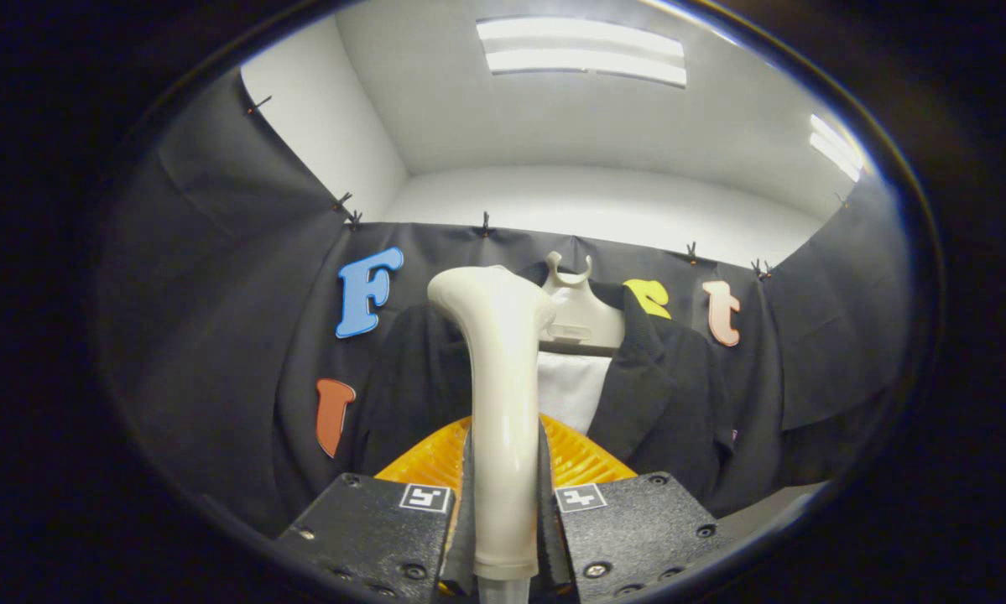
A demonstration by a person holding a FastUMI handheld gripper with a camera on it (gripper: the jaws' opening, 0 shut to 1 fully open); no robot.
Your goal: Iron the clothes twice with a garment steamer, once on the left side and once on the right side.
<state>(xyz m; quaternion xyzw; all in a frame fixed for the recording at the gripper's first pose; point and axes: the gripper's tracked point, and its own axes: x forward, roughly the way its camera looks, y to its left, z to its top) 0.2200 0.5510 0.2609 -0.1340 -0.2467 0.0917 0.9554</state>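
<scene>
The cream steamer (pixel 503 403) stands upright between the two fingers of the hand-held gripper (pixel 505 512), which press on its handle from both sides. Just beyond it hangs a dark jacket (pixel 670 394) on a pale hanger (pixel 576 315), over what looks like a white shirt (pixel 571 387). An orange ribbed piece (pixel 582 460) sits behind the fingers.

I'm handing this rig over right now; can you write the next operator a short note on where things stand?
Gripper: shut on the garment steamer, its cream handle upright between the fingers, head tipped toward the clothes.
Dark jacket over a white shirt hangs on a hanger just beyond the steamer, against the booth's wall.
Done: steamer picked up.
Left: as far as this view tells, both passes, left side and right side.
</scene>
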